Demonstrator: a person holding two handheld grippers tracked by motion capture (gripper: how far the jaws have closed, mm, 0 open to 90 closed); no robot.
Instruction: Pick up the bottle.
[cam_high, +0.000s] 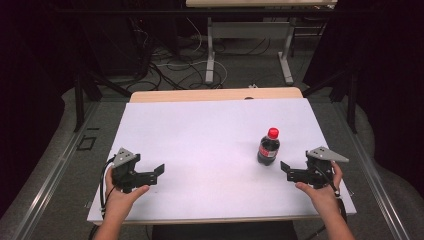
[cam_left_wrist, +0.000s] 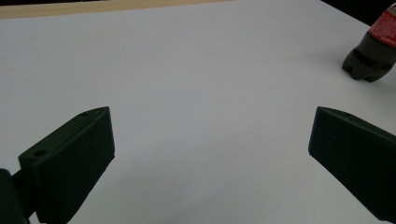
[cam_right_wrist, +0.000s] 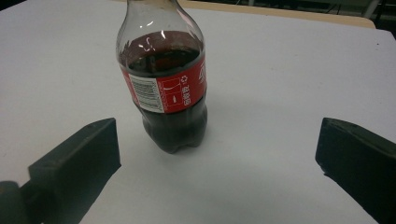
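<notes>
Bottle (cam_high: 268, 148) stands upright on the white bench (cam_high: 210, 135), over toward the right side, red cap on top and red label round the middle, dark cola inside. Right hand-held gripper (cam_high: 286, 169) sits just beside it, pointed at it, jaws wide apart with nothing between them; in the right gripper view the bottle (cam_right_wrist: 164, 88) is a bit ahead of the jaws, not touching. Left hand-held gripper (cam_high: 159, 171) is well apart from it on the left, jaws spread too, holding nothing.
</notes>
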